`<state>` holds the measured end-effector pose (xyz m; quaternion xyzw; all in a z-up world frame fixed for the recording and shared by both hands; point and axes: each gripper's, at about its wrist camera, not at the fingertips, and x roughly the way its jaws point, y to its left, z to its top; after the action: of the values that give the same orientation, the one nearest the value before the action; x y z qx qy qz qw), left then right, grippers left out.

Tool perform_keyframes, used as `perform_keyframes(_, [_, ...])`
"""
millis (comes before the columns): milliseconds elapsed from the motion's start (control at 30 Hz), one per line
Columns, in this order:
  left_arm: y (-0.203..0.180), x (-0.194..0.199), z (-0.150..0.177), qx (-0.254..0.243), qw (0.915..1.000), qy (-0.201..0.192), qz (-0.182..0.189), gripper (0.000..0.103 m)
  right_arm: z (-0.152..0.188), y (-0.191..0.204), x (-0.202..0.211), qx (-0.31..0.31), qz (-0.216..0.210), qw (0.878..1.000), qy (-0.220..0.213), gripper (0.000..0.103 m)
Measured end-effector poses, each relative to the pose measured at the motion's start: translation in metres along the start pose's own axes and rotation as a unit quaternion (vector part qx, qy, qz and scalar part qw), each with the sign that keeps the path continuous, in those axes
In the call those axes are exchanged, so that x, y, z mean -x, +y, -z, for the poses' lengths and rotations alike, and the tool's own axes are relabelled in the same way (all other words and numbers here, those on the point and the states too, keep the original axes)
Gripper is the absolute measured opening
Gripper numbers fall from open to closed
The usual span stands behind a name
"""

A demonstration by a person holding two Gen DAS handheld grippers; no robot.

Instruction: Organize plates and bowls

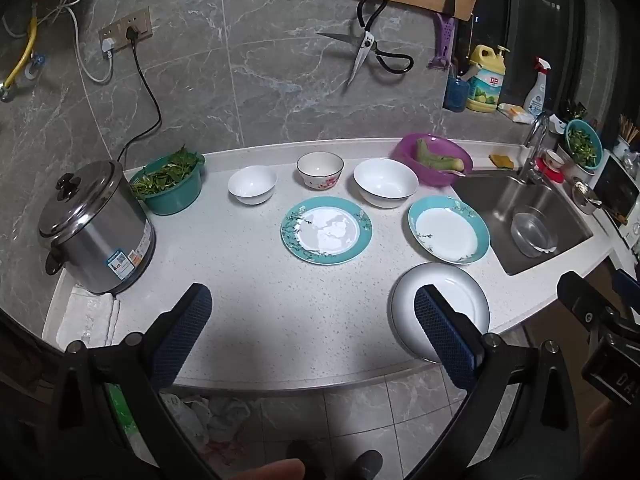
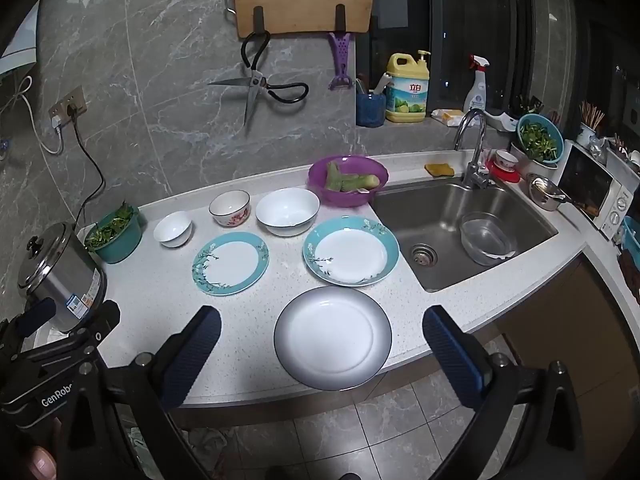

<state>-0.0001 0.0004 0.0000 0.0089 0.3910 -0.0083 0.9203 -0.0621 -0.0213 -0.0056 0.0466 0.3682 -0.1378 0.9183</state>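
Note:
On the white counter (image 1: 248, 280) stand a small white bowl (image 1: 252, 185), a flowered bowl (image 1: 320, 170) and a large white bowl (image 1: 385, 187) in a row at the back. In front lie two teal-rimmed plates (image 1: 326, 229) (image 1: 448, 229) and a white dark-rimmed plate (image 1: 452, 300) near the front edge. The right wrist view shows the same bowls (image 2: 173, 229) (image 2: 230, 208) (image 2: 287, 211) and plates (image 2: 230, 262) (image 2: 351, 256) (image 2: 332, 338). My left gripper (image 1: 312, 312) is open and empty above the counter's front. My right gripper (image 2: 320, 332) is open and empty, with the white plate between its fingers in view.
A steel pot (image 1: 94, 228) and a teal basket of greens (image 1: 170, 184) stand at the left. A purple basin (image 1: 432, 158) with a vegetable sits by the sink (image 1: 520, 216), which holds a clear bowl (image 1: 532, 232). Scissors and a cutting board hang on the wall.

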Motion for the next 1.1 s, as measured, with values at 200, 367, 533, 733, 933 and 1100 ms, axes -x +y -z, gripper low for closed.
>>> perform_keyframes(200, [0.0006,-0.0005,0.0000,-0.001,1.0000,0.000,-0.002,0.103,0.0003,0.0006,0.0001,0.002,0.002,1.000,-0.002,0.103])
perform_keyframes(367, [0.0053,0.0001,-0.0028,0.000,1.0000,0.002,-0.002,0.103,0.0004,0.0008,-0.0003,0.001,0.002,1.000,-0.001,0.103])
perform_keyframes(533, [0.0039,-0.0004,0.0011,-0.002,1.0000,0.002,-0.003,0.103,0.0005,0.0011,-0.0004,0.002,0.002,1.000,0.000,0.103])
perform_keyframes(733, [0.0069,-0.0024,0.0020,-0.002,1.0000,0.002,-0.002,0.103,0.0005,0.0017,-0.0008,0.003,0.002,1.000,0.001,0.103])
perform_keyframes(933, [0.0023,-0.0054,0.0035,-0.003,1.0000,0.003,-0.003,0.103,0.0007,0.0021,-0.0010,0.003,0.002,1.000,0.001,0.103])
perform_keyframes(1100, [0.0021,-0.0055,0.0042,-0.003,1.0000,0.002,-0.003,0.103,0.0011,0.0018,-0.0010,0.003,0.002,1.000,0.001,0.103])
